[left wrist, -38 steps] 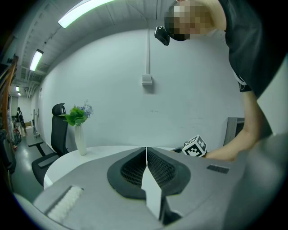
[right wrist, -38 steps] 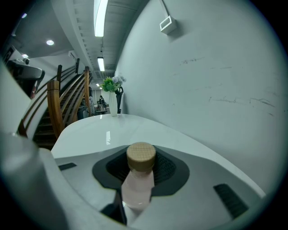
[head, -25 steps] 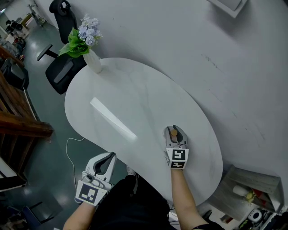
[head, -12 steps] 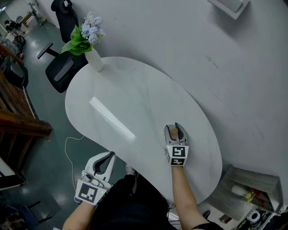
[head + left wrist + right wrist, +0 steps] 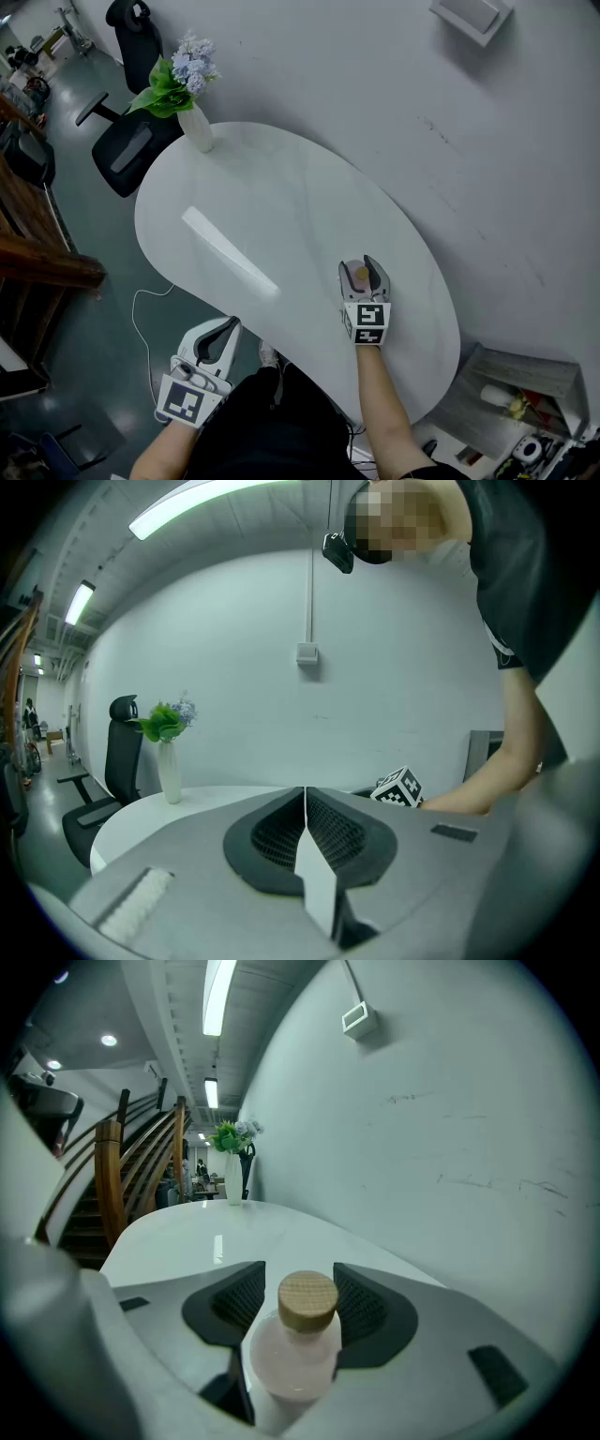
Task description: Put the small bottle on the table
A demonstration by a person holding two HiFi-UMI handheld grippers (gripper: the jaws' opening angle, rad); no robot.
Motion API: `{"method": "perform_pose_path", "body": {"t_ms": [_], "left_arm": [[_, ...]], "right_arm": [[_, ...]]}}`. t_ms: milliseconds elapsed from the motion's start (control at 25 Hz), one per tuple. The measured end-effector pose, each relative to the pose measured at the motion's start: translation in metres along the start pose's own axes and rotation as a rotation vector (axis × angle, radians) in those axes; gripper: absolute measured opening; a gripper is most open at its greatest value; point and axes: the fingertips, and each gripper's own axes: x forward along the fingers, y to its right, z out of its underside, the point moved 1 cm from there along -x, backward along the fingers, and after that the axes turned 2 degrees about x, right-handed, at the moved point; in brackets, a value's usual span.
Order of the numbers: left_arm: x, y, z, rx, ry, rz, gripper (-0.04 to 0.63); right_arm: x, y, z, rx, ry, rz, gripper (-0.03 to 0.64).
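The small, pale pink, round-bodied bottle with a round wooden stopper (image 5: 298, 1335) stands upright on the white oval table (image 5: 281, 187). It is near the table's edge closest to the person and sits between the two jaws of the right gripper (image 5: 361, 268), at 12 o'clock from the hand that bears it. The right gripper's jaws have just been opening and now stand spread wide. In the right gripper view the black ribbed pads (image 5: 239, 1299) flank the stopper with a gap on each side, so nothing is pinched and the bottle rests on the table by itself. At 8 o'clock from the bottle, off the table's rim and over the dark grey floor (image 5: 103, 319), hangs the left gripper (image 5: 223, 326). The left gripper view shows its jaws pressed together along one seam with nothing between them. Farther off, at 10 o'clock from the bottle and well apart from it, a slim white vase (image 5: 196, 129) stands at the table's far end. It holds green leaves and pale blue flowers (image 5: 178, 77). Just beyond it, at 9 o'clock from the vase, is a black office chair (image 5: 131, 145). A plain grey wall (image 5: 422, 112) runs along the table's far side.
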Motion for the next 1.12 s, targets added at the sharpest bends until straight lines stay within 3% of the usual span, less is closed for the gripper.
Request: {"method": "perform_pose_path", "body": {"t_ms": [1120], "left_arm": [[0.001, 0.025, -0.017, 0.003, 0.093, 0.11, 0.009]], "right_arm": [[-0.062, 0.005, -0.014, 0.031, 0.001, 0.075, 0.196]]}}
